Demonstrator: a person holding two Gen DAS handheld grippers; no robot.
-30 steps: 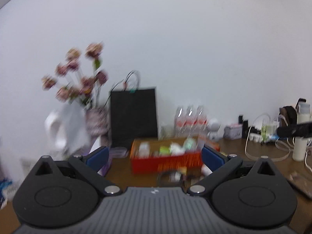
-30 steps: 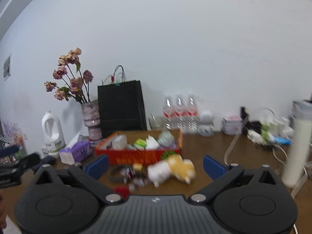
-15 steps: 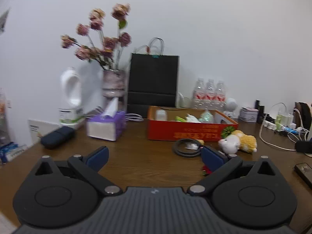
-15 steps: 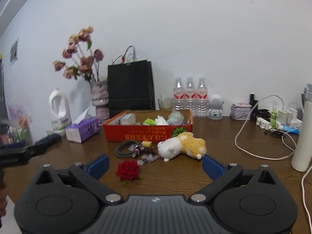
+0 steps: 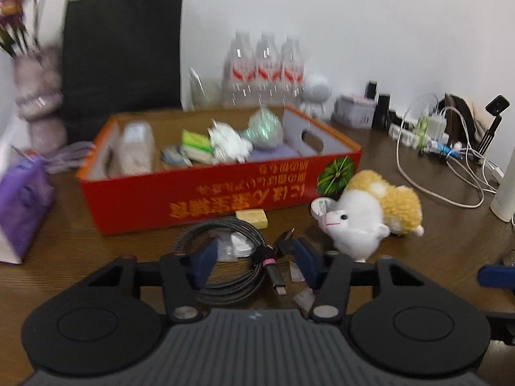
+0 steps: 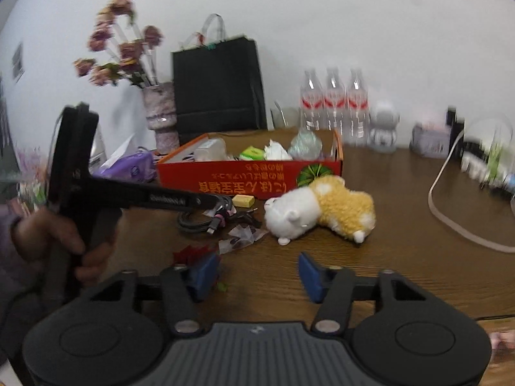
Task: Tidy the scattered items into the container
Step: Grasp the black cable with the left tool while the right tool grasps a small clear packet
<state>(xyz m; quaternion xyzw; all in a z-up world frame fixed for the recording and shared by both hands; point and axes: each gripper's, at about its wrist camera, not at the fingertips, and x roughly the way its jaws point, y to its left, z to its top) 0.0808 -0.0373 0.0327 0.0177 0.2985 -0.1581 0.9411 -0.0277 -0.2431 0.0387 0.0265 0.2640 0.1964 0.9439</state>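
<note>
A red cardboard box (image 5: 206,193) with several small items inside stands on the brown table; it also shows in the right wrist view (image 6: 251,177). In front of it lie a coiled black cable (image 5: 225,257), a yellow eraser-like block (image 5: 252,217), a white and yellow plush toy (image 5: 370,215) and clear wrappers (image 6: 241,238). My left gripper (image 5: 254,262) is open and empty, low over the cable coil. My right gripper (image 6: 254,273) is open and empty, in front of the plush toy (image 6: 322,212), its left finger by a red rose (image 6: 190,254).
A purple tissue box (image 5: 19,206) stands left of the box. A black paper bag (image 5: 122,54), a flower vase (image 6: 161,119) and water bottles (image 5: 265,67) line the wall. Chargers and white cables (image 5: 444,151) lie at the right. The left hand-held tool (image 6: 106,193) crosses the right wrist view.
Both grippers moved forward and down toward the items in front of the box. The left gripper now hovers over the cable coil; the right is closer to the rose and plush toy.
</note>
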